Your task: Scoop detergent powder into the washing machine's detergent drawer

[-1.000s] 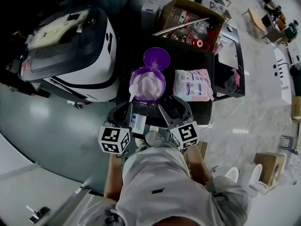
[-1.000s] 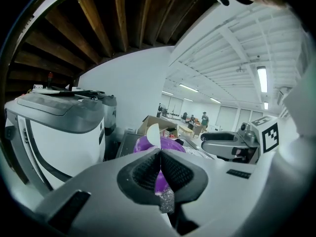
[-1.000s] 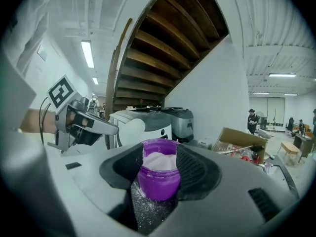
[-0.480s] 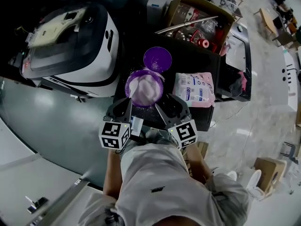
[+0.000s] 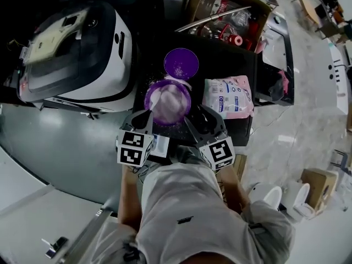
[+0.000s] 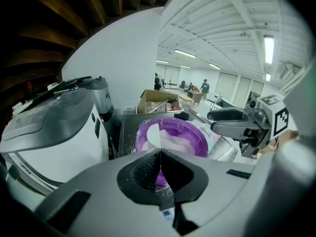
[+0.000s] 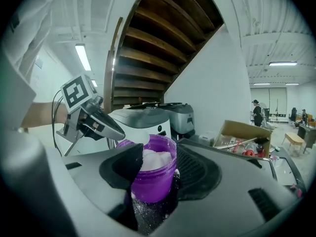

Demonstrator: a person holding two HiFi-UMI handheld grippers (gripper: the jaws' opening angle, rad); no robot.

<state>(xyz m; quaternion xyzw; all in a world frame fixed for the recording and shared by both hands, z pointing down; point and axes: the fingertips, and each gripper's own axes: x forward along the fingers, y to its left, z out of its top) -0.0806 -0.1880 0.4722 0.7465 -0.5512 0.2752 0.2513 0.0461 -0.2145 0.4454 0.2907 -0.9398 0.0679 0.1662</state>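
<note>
L gripper (image 6: 160,156) fingers pinched shut on thin handle of white scoop (image 6: 152,135), its bowl over white powder (image 7: 156,158) in purple tub (image 7: 152,177). R gripper (image 7: 157,166) fingers clamp tub, on black worktop (image 5: 220,65) beside washing machine (image 5: 77,54). Drawer can't be made out. Pink bag (image 5: 228,95) print too small to read.

Washer (image 5: 77,48) upper left of frame; table (image 5: 220,65) centre w/ tub (image 5: 168,100), scoop (image 5: 155,99) in it, lid (image 5: 181,63) behind, bag (image 5: 228,97) right of tub; box (image 5: 231,10) top, behind table.
</note>
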